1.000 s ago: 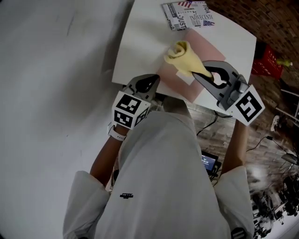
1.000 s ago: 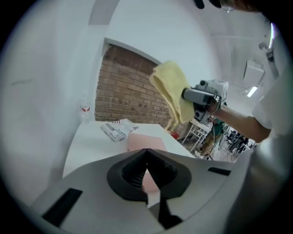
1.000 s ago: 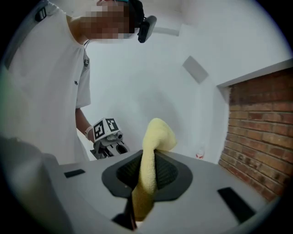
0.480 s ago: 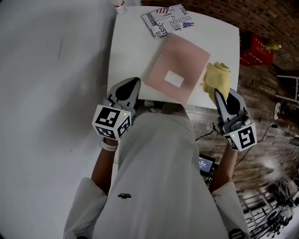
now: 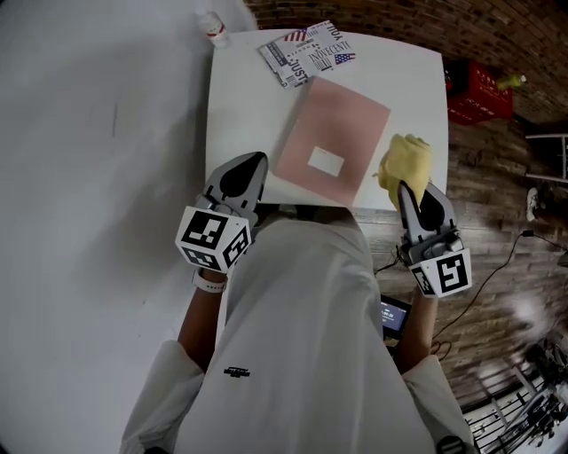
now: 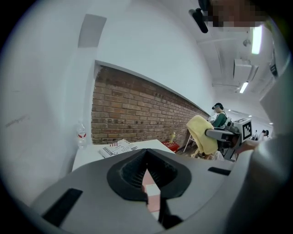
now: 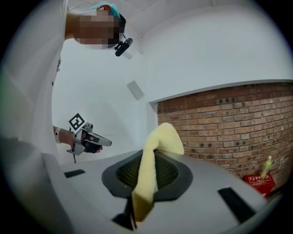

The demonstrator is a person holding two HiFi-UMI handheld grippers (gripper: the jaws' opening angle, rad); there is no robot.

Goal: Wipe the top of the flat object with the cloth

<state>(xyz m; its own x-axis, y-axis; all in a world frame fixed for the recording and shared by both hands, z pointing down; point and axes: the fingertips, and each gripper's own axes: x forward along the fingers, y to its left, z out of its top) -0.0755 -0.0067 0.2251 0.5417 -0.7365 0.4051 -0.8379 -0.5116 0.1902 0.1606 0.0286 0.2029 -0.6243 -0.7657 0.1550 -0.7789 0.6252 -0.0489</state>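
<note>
Right gripper (image 5: pixel 415 202) pinches yellow cloth (image 5: pixel 405 161); in right gripper view cloth (image 7: pixel 149 183) stands up between jaws and folds over at top. Cloth is over near right corner of desk (image 5: pixel 244 115), just beside pink sheet (image 5: pixel 333 137), not on it. Cannot tell if cloth touches desk. Sheet lies flat in middle of desk, small white label (image 5: pixel 326 160) on top. Left gripper (image 5: pixel 241 176) at near left edge of desk, jaws pressed together, nothing between. Printed paper (image 5: pixel 306 51) and bottle (image 5: pixel 213 27) at far edge.
</note>
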